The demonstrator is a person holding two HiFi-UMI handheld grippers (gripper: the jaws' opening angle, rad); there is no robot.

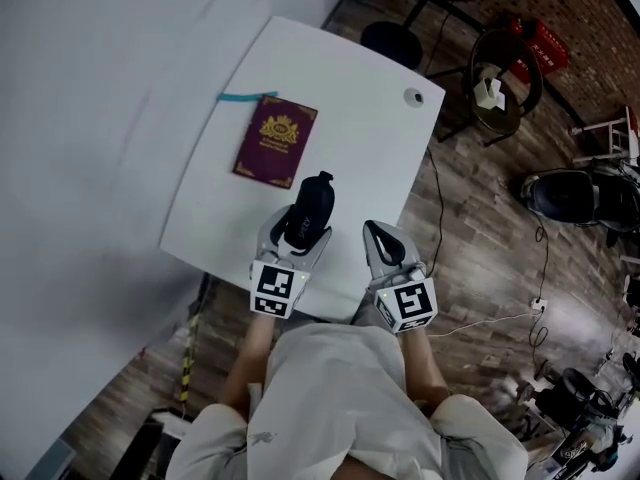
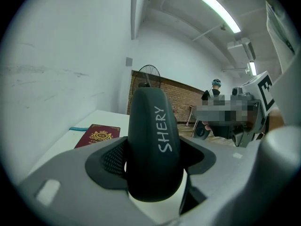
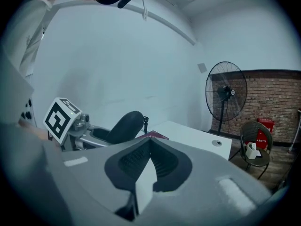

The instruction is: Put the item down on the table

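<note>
A black hard case [image 1: 312, 206] printed "SHERY" [image 2: 153, 145] stands nose-up between the pads of my left gripper [image 1: 297, 236], which is shut on it over the near edge of the white table [image 1: 340, 78]. From the right gripper view, the case [image 3: 124, 126] leans up out of the left gripper's grey jaws. My right gripper [image 1: 380, 233] hovers beside it to the right, its jaws shut [image 3: 149, 142] with nothing between them. I cannot tell whether the case touches the table.
A maroon passport [image 1: 276, 140] lies mid-table beyond the case, with a teal strip [image 1: 240, 97] at its far corner. A cable hole [image 1: 413, 96] marks the table's right corner. A chair [image 1: 505, 83], stool [image 1: 392, 40], standing fan [image 3: 225, 91] and scooter [image 1: 570, 198] stand on the wood floor.
</note>
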